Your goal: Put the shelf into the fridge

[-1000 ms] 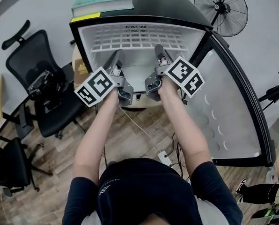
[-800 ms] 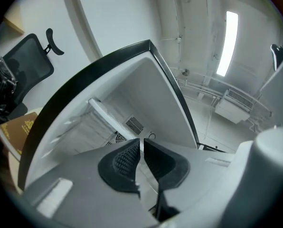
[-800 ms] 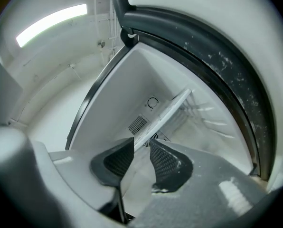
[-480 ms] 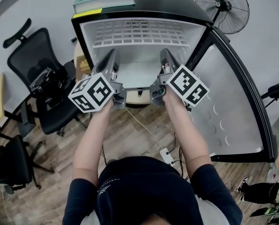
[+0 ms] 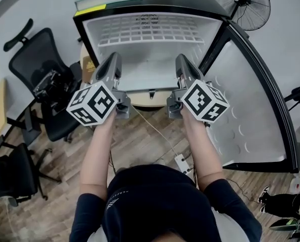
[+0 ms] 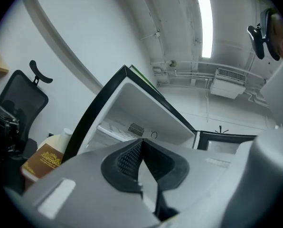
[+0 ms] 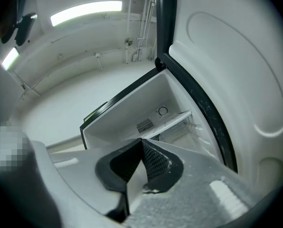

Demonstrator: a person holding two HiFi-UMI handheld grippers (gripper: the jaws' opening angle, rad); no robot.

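The white wire shelf (image 5: 145, 33) lies high inside the fridge (image 5: 87, 39), towards its far wall. It looks light, stiff and open-gridded, best taken by its near edge, one side each. The left gripper (image 5: 113, 59) and right gripper (image 5: 182, 61) hover just outside, jaws pressed together, empty

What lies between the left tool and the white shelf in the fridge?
Nothing stands there. In the head view, only the bare white inner wall of the fridge shows between the left tool and the shelf.
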